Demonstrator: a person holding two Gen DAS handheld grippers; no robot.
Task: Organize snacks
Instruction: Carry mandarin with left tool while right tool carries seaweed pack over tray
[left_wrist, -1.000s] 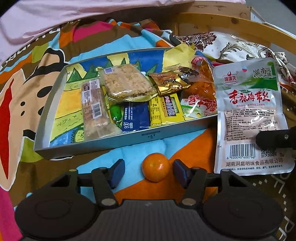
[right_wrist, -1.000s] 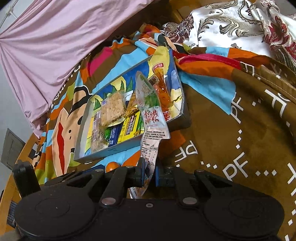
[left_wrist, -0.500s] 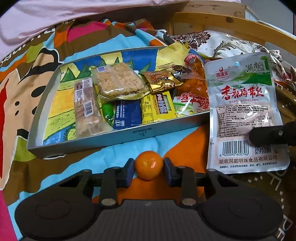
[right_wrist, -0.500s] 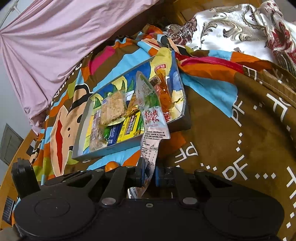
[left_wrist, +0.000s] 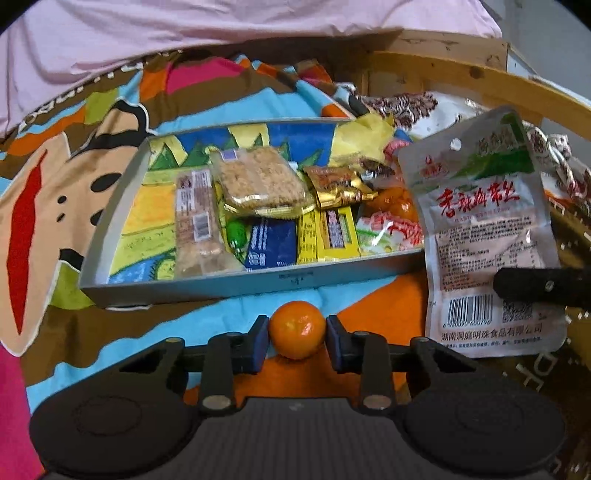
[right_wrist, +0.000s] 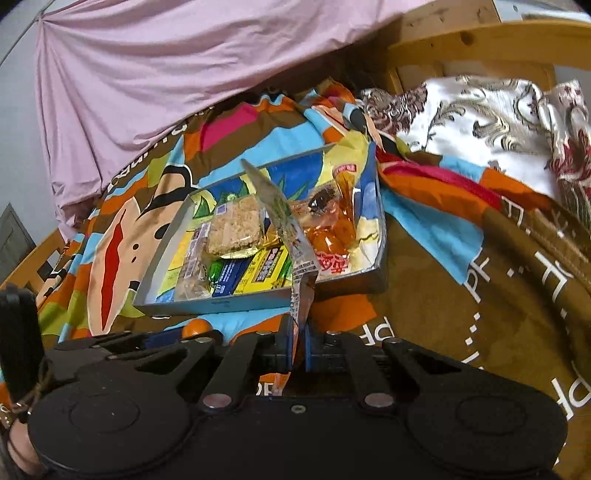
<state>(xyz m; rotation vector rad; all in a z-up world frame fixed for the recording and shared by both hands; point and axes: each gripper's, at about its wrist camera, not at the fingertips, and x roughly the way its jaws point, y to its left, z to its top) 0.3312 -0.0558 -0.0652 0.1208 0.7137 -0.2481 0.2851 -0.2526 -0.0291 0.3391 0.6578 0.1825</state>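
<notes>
Left hand-held gripper (left_wrist: 297, 339): blue pads pressed on both sides of a small round orange mandarin (left_wrist: 297, 334), jaws narrow around it. The fruit sat over the colourful cartoon-print blanket (left_wrist: 74, 206), just in front of the near wall of a shallow grey cardboard tray (left_wrist: 258, 282); whether it touched the blanket could not be told.

Right hand-held gripper (right_wrist: 298, 349): jaws fully closed, pinching the lower edge of a flat white-and-green sealed snack pouch with red lettering (left_wrist: 484, 236). In the right wrist view the pouch (right_wrist: 291, 240) stood nearly edge-on, rising from the pads over the near wall of the tray (right_wrist: 221, 304). In the left wrist view it hung to the right of the tray, one black finger of the right gripper (left_wrist: 539, 286) crossing its lower part.

Tray contents, left to right: a long clear-wrapped cereal bar (left_wrist: 195, 225), a square puffed-rice cake in clear wrap (left_wrist: 264, 184) lying over others, a dark blue packet (left_wrist: 273, 245), a yellow packet (left_wrist: 334, 236), a gold foil wrapper (left_wrist: 340, 186) and a bag of orange pieces (right_wrist: 332, 225) at the right end.

A pink cloth (right_wrist: 166, 74) hung behind the blanket.
</notes>
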